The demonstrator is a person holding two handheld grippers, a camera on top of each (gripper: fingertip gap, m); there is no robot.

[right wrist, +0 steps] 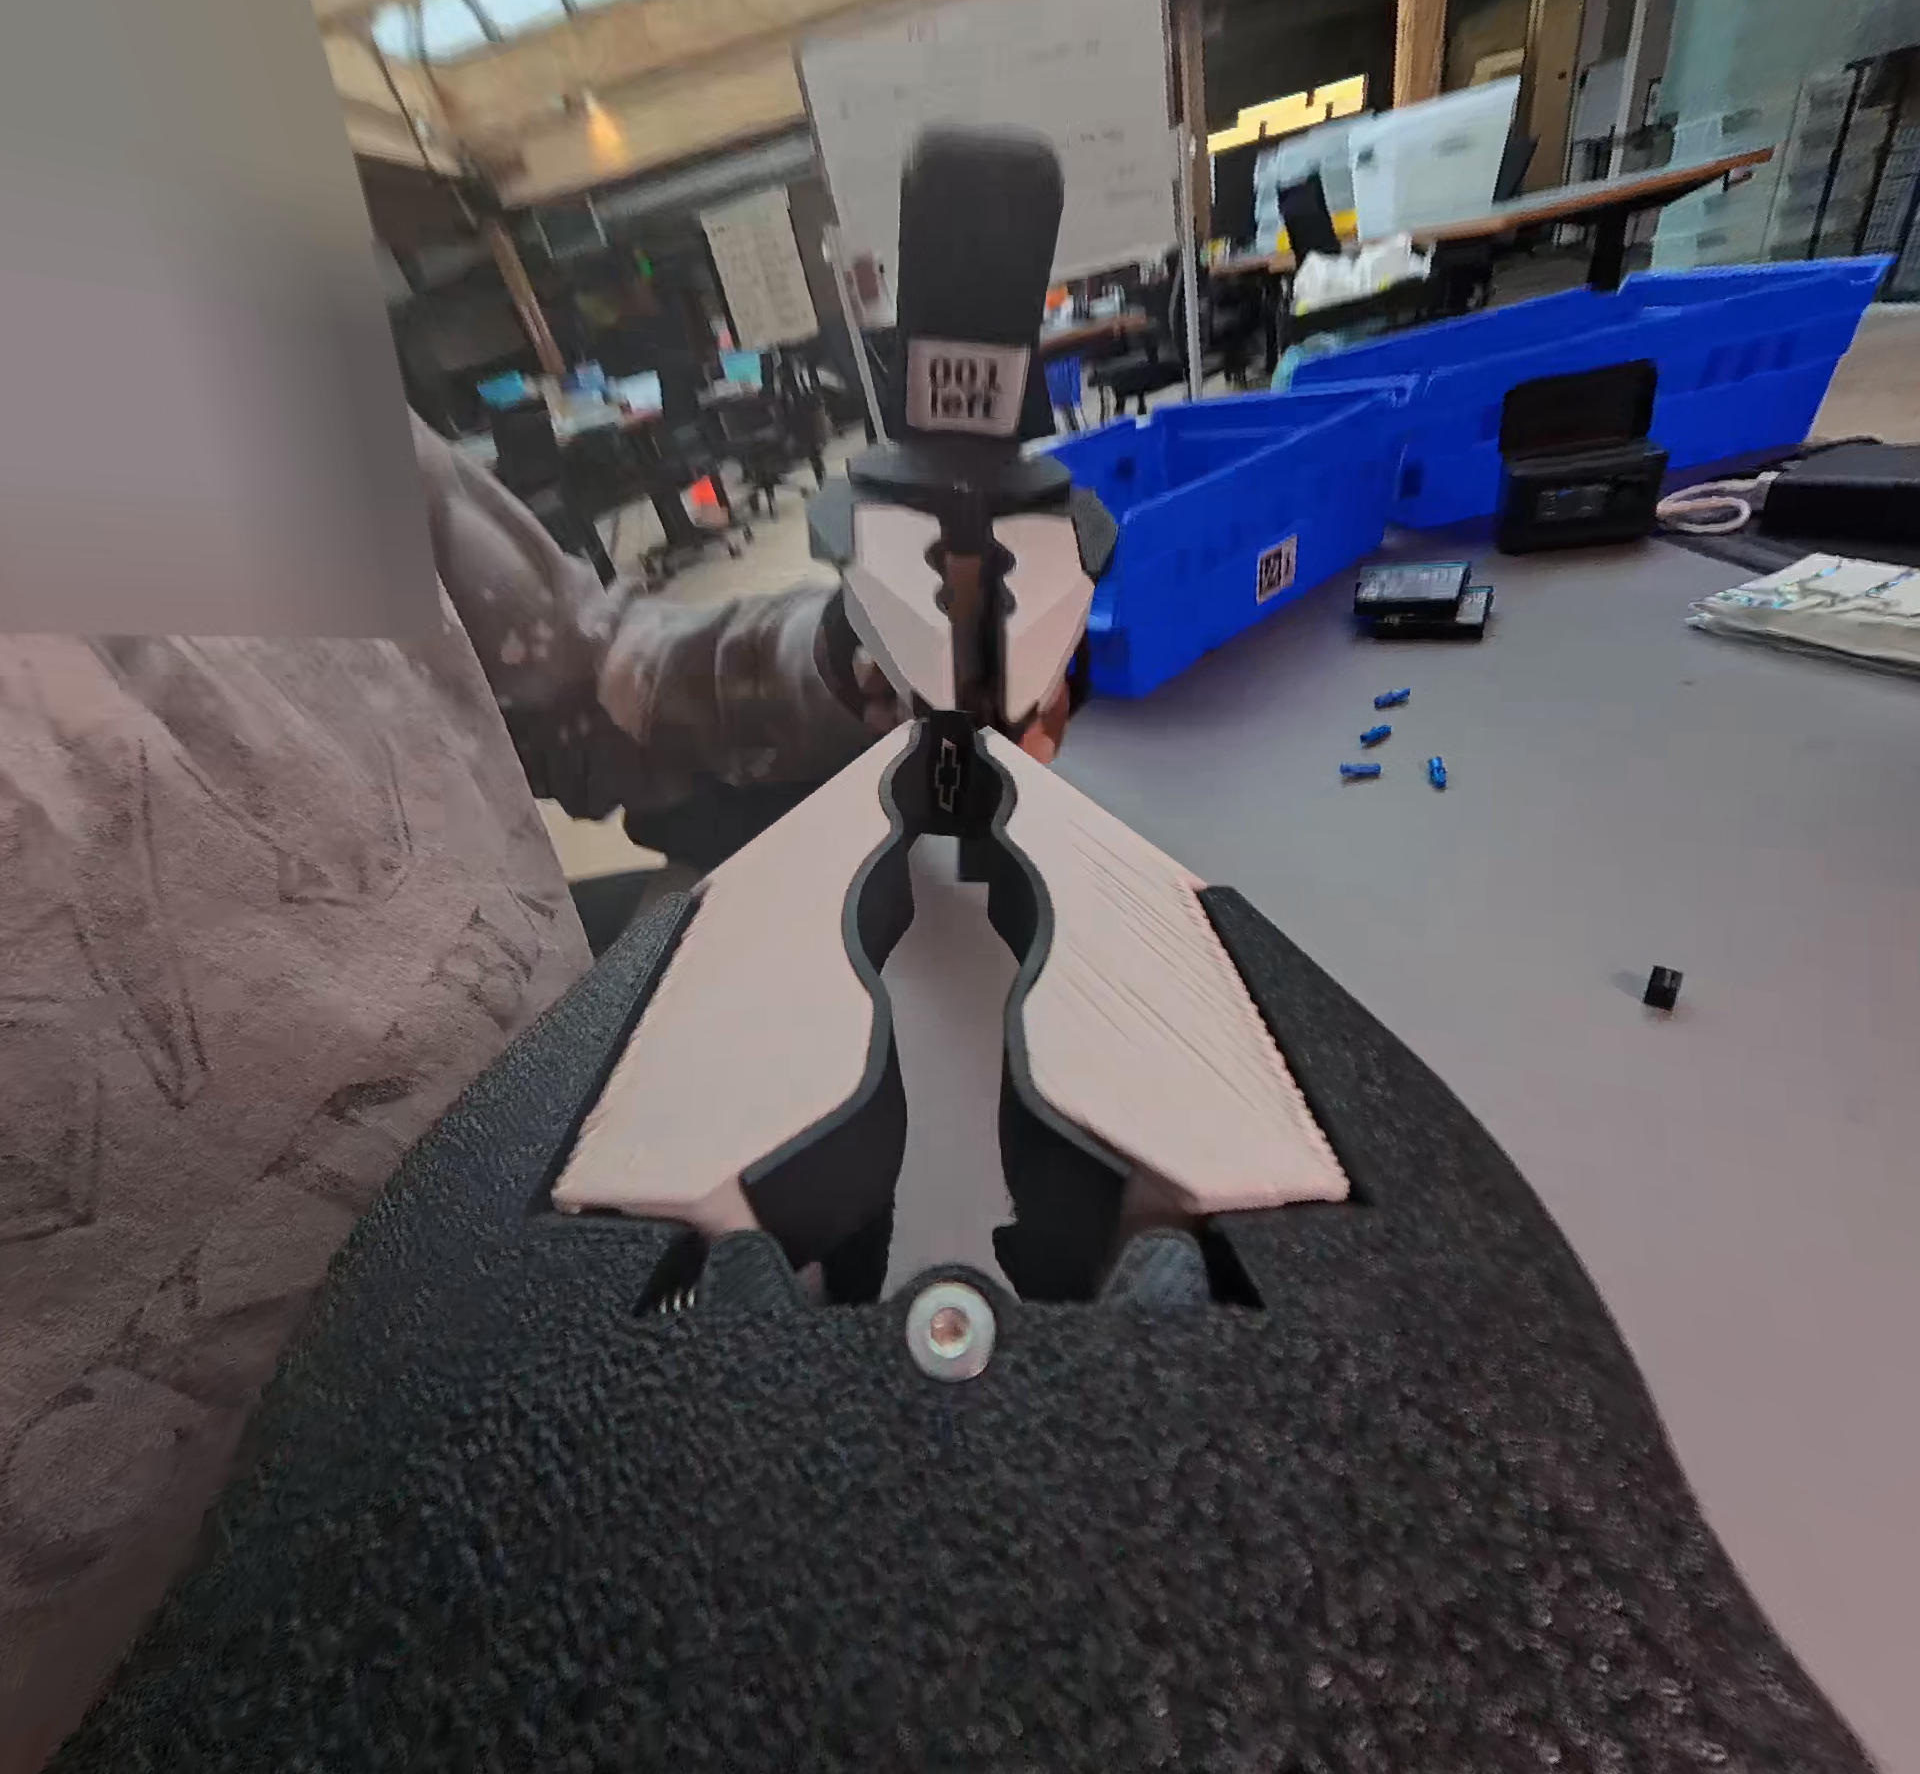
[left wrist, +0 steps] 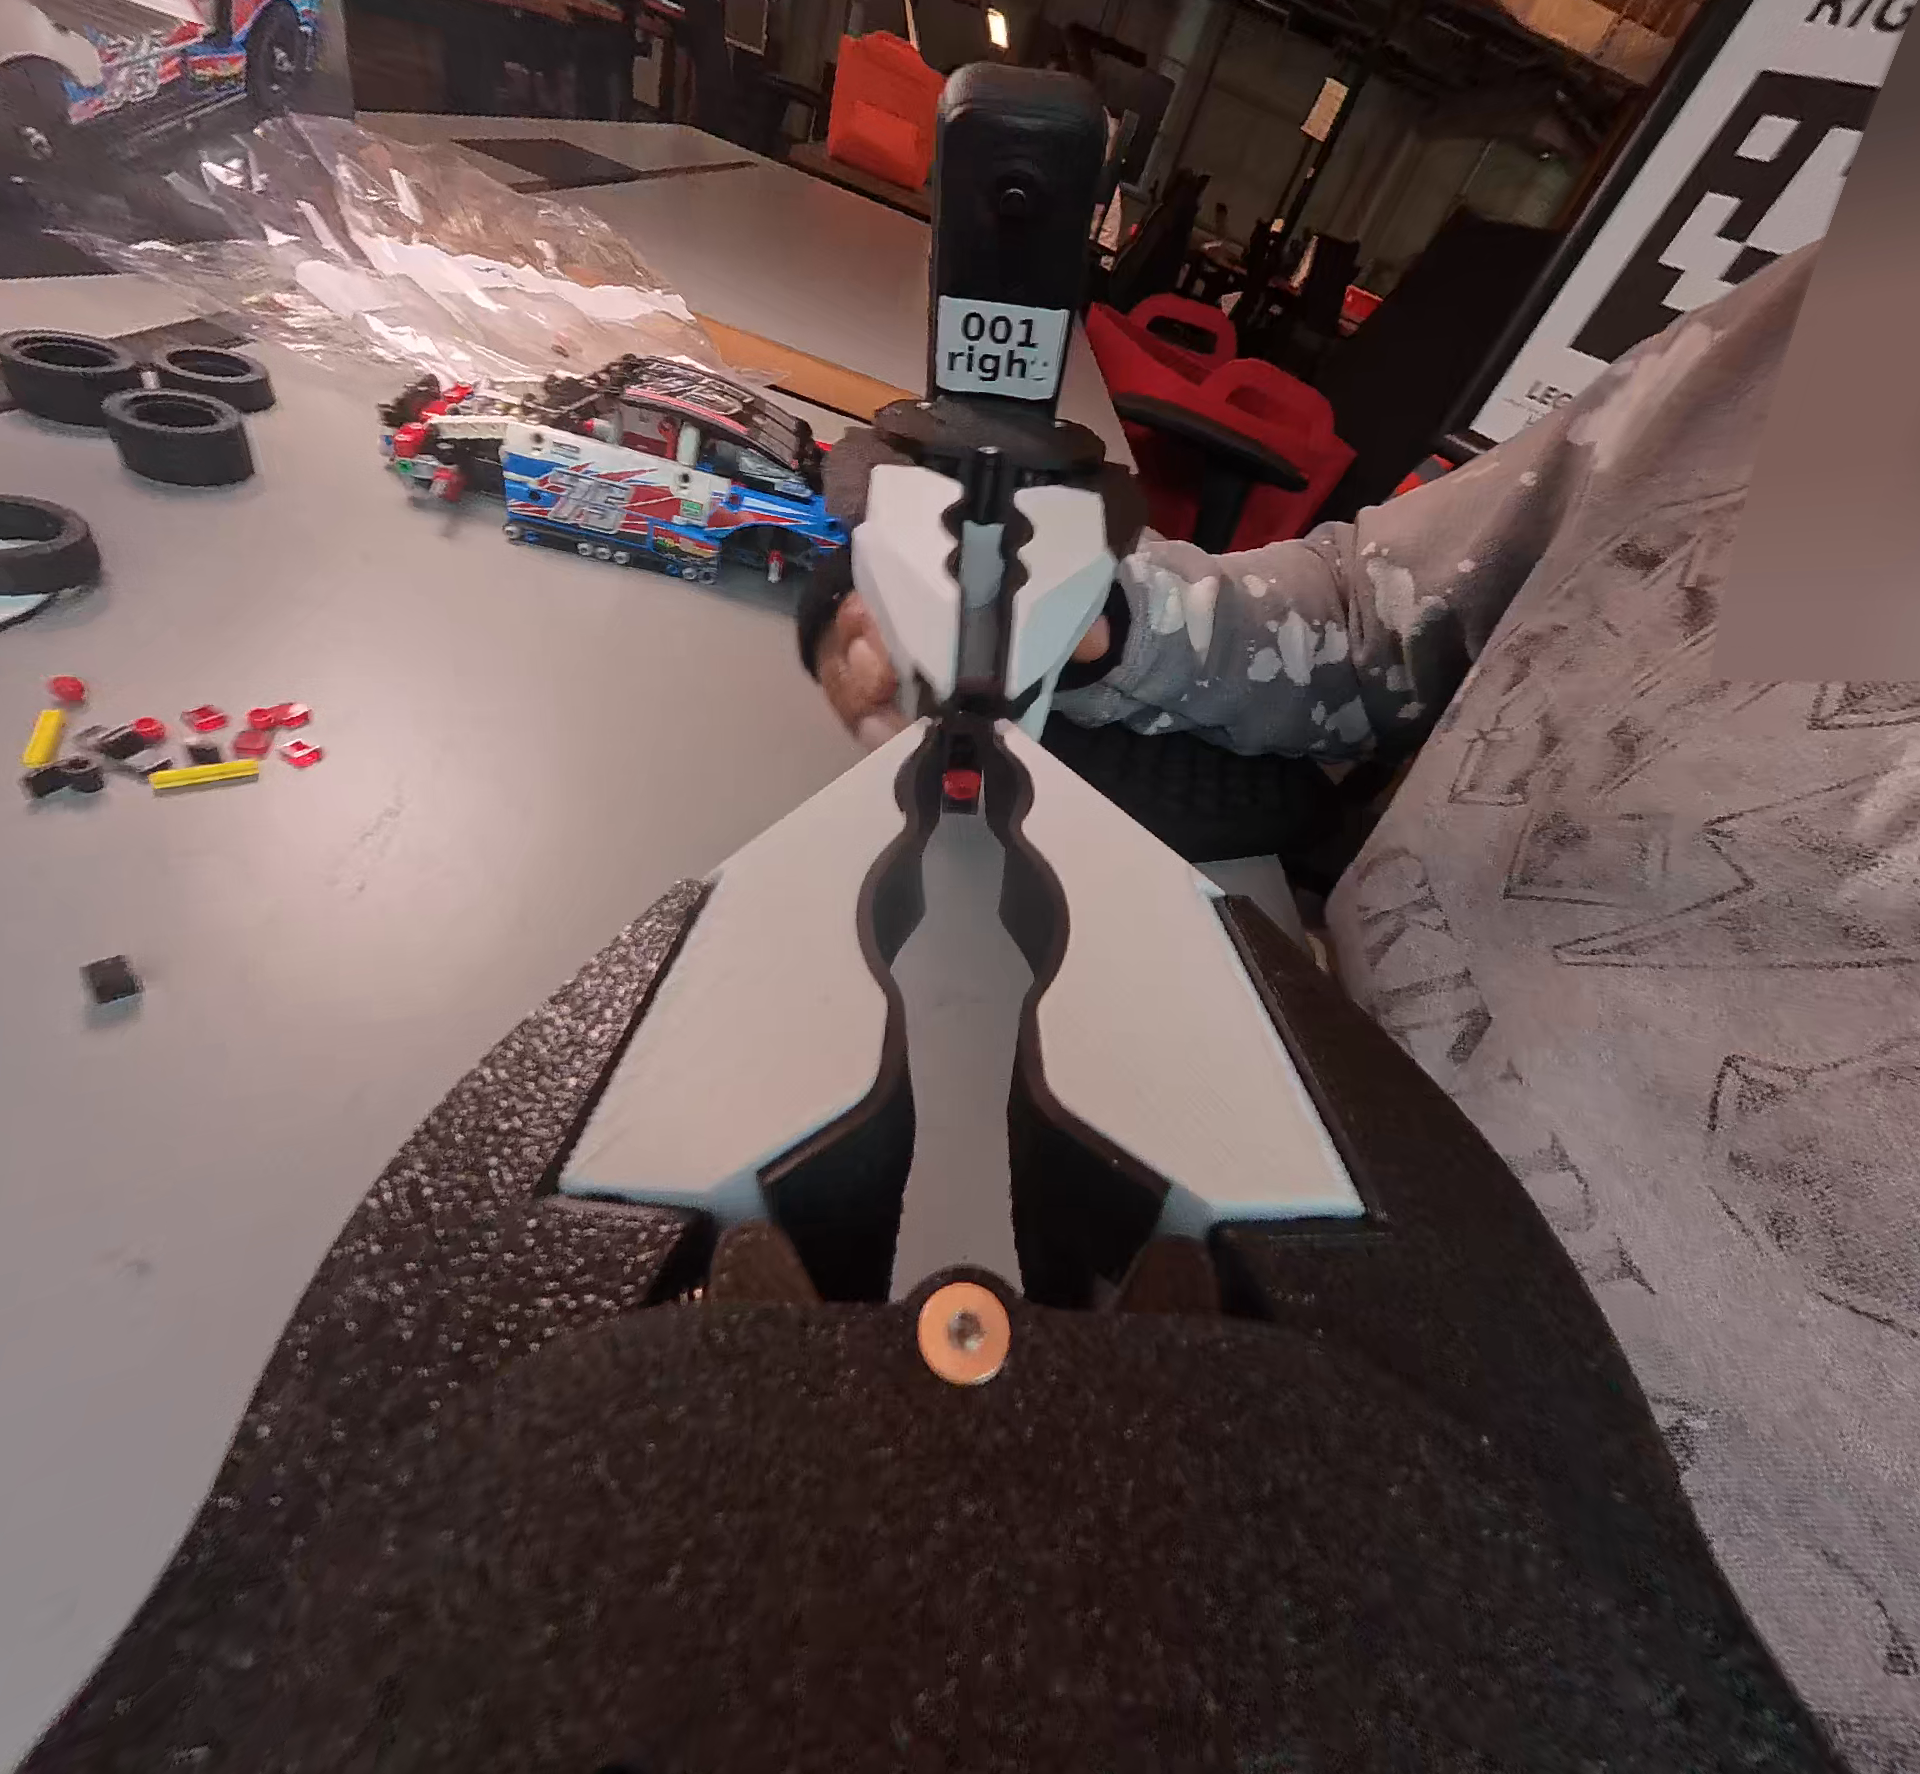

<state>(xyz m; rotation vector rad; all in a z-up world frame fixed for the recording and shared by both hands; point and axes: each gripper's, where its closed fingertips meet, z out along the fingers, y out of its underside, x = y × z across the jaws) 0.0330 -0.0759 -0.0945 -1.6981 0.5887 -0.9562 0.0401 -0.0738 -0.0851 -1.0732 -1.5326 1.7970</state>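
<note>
Left gripper (left wrist: 958, 774): we find jaws clamped on a small black-and-red brick piece (left wrist: 958, 782). Right gripper (right wrist: 948, 774): jaws clamped on a black emblem tile (right wrist: 947, 775), tip to tip.

A flat grey table (left wrist: 436, 893) carries a blue-white-red brick-built race car (left wrist: 623, 477); left of the car lie black rubber tyres (left wrist: 177, 431), crumpled clear plastic (left wrist: 416, 238) behind, small red and yellow bricks (left wrist: 177, 748) nearer.

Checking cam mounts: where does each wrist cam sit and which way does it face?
Left wrist view: on the left tool, looking along its fingers at the right tool, table and toy car; sleeve shows.
Right wrist view: on the right tool, facing the left tool, blue bins; sleeve shows.
Shared: tools tip to tip, each shut on a small black piece.
</note>
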